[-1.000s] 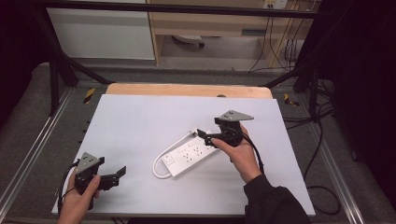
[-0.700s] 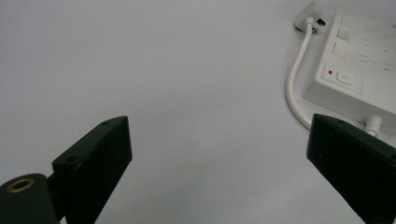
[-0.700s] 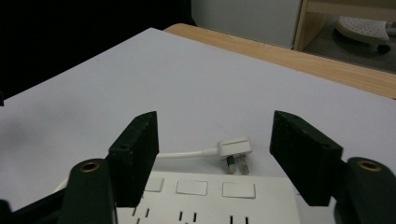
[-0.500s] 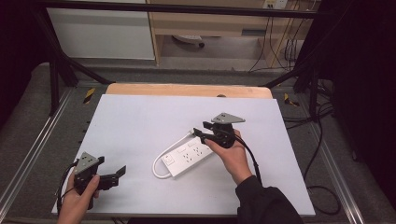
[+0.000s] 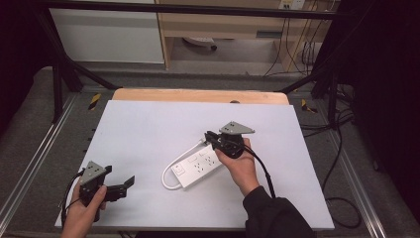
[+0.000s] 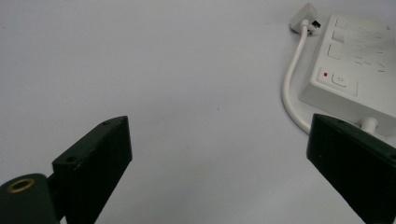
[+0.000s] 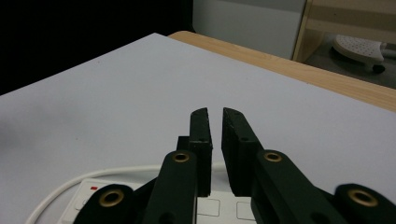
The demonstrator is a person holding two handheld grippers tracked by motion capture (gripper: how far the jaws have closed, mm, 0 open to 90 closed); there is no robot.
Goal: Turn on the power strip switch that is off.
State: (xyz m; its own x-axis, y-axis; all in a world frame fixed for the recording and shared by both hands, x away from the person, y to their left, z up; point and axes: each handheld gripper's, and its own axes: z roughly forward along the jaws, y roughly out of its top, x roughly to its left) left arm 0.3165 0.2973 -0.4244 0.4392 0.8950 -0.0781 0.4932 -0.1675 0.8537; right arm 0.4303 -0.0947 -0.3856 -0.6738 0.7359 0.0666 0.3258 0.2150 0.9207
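Observation:
A white power strip point(image 5: 198, 166) lies slantwise in the middle of the white table mat point(image 5: 148, 129), its cord point(image 5: 166, 178) looping round its near end. My right gripper point(image 5: 209, 136) hovers over the strip's far end. Its jaws have just been closing and now stand almost together point(image 7: 215, 112), with only a thin slit and nothing seen between them. In the left gripper view the strip point(image 6: 355, 60), its cord point(image 6: 292, 88) and its plug point(image 6: 306, 16) lie at the right. My left gripper point(image 5: 124, 184) rests at the mat's near left corner, wide open point(image 6: 219, 135) over bare mat.
A wooden table edge point(image 5: 198, 95) runs behind the mat. Beyond it stand a white cabinet point(image 5: 109, 34) and a wooden shelf unit point(image 5: 223, 25). Black frame bars cross the back and sides. Cables point(image 5: 337, 163) trail on the floor at the right.
My right gripper has shifted left and slightly down over the strip's far end, and its jaws have gone from wide apart to nearly together. The left gripper has stayed put.

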